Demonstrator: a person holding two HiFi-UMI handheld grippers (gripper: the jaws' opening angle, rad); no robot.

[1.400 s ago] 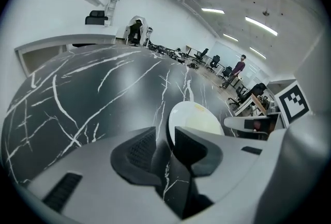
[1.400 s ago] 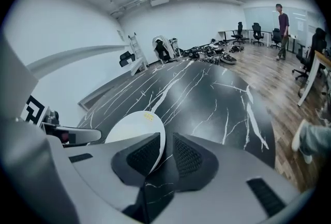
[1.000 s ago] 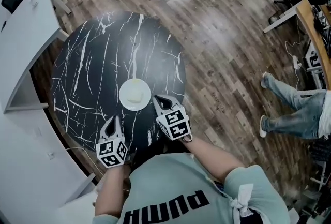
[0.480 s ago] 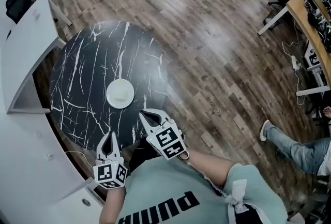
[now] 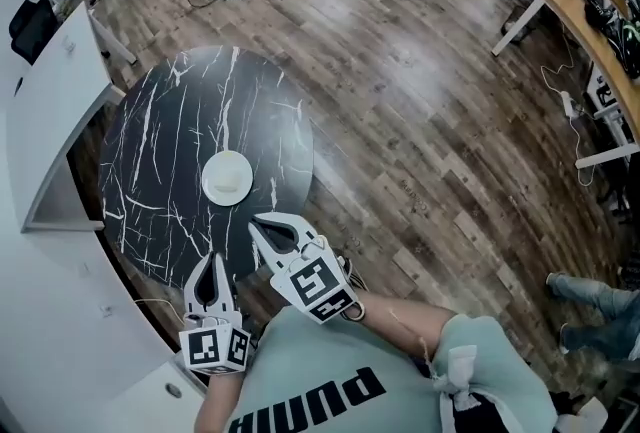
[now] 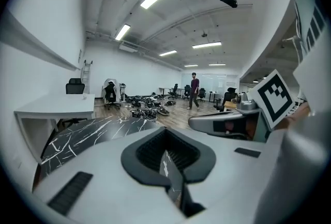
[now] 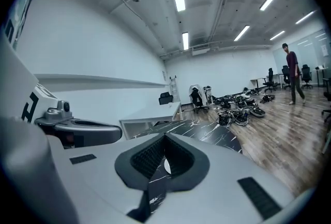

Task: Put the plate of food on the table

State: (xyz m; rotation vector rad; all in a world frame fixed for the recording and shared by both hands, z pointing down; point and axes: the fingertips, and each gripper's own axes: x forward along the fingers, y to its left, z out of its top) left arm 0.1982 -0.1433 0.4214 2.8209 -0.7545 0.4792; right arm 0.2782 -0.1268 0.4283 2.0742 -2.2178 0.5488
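My left claw [image 5: 211, 263] is pinched together with nothing in it, over the near edge of the round black marble worktop [image 5: 150, 151]. My right claw [image 5: 258, 223], just beside it, is closed and empty too, its tip pointing toward the white plate [image 5: 212, 185]. The plate sits on the worktop, apart from both claws, carrying pale food [image 5: 230, 178] too small to make out.
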